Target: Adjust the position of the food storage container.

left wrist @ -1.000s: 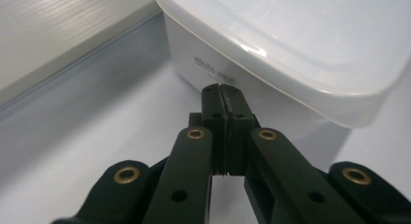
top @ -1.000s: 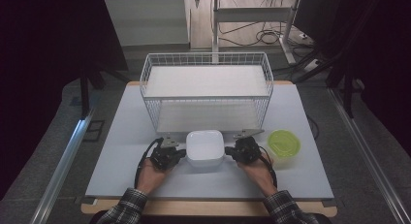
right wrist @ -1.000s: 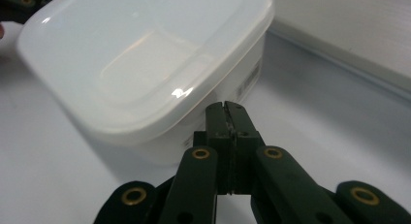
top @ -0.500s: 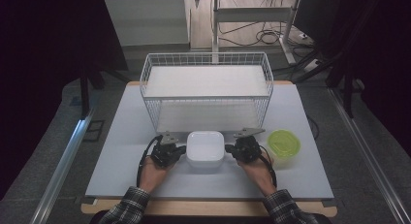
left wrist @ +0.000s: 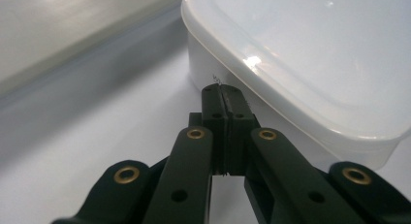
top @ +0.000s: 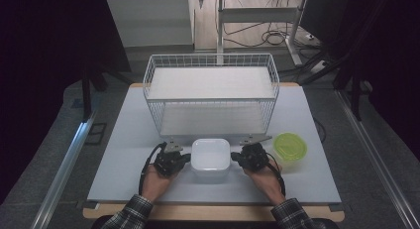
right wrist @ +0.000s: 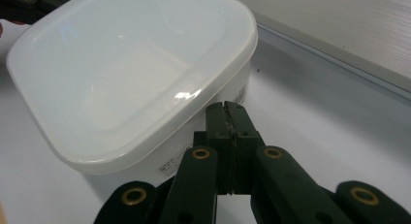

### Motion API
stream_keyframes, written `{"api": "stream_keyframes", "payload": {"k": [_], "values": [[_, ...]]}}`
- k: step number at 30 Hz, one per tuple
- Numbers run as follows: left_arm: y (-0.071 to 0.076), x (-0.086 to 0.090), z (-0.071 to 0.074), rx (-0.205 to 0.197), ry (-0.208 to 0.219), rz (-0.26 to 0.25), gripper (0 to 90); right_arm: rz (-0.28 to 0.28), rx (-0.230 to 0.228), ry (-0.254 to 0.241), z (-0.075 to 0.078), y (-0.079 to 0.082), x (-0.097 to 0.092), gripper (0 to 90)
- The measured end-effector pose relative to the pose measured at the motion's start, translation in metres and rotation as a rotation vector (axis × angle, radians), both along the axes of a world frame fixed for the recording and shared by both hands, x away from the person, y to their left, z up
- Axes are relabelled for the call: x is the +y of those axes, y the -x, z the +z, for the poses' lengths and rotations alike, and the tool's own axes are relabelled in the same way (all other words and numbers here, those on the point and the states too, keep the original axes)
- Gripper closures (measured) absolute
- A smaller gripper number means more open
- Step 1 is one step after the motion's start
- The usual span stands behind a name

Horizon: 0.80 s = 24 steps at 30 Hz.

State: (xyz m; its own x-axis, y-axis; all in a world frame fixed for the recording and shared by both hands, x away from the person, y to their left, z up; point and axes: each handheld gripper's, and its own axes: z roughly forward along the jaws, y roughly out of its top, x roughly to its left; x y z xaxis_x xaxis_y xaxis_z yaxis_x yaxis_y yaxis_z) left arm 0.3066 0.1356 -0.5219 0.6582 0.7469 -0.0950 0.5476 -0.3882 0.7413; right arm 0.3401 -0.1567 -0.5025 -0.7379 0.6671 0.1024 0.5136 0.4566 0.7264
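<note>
The left gripper [top: 185, 160] has its two black jaws pressed flat together with nothing between them; in the left gripper view its tips [left wrist: 223, 92] sit right at the lower wall of the white container [left wrist: 310, 64], just under the overhanging lid edge, though whether they touch the wall cannot be told. The right gripper [top: 236, 158] is likewise closed on nothing, its tips [right wrist: 226, 107] close against the container's [right wrist: 131, 78] opposite side wall near a small printed label.

Seen from the high view, the white square container [top: 210, 154] stands with its lid on, on the near middle of the pale table [top: 124, 140], between the two grippers, one at its left side and one at its right. A hand holds each gripper from the near edge, with plaid sleeves showing. To the far side of the container stands a white wire basket [top: 211, 97]. A round yellow-green lidded tub [top: 289, 145] sits to the right, just beyond the right gripper.
</note>
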Motion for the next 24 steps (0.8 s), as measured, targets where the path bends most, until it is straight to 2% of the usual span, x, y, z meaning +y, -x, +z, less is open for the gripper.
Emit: {"api": "stream_keyframes", "payload": {"k": [5, 13, 14, 17, 19, 24], "values": [[0.011, -0.002, 0.001, -0.001, -0.025, -0.013, 90.0, 0.006, 0.007, -0.017, 0.003, 0.008, -0.003, 89.8], [0.014, -0.001, 0.002, 0.004, -0.012, -0.023, 89.7, 0.010, 0.016, 0.018, 0.000, 0.014, -0.002, 89.7], [0.014, 0.001, 0.002, 0.005, 0.002, -0.023, 88.7, 0.010, 0.015, 0.016, 0.000, 0.014, -0.003, 89.7], [0.014, 0.006, 0.005, -0.006, 0.026, -0.013, 84.2, 0.012, 0.012, 0.005, 0.001, 0.015, -0.004, 89.4], [0.016, 0.012, 0.007, -0.014, 0.032, 0.005, 78.4, 0.010, -0.011, 0.006, 0.004, 0.018, -0.007, 87.3], [0.022, 0.026, 0.011, -0.049, 0.035, 0.041, 56.5, 0.004, -0.032, -0.033, 0.014, 0.023, -0.019, 77.1]]}}
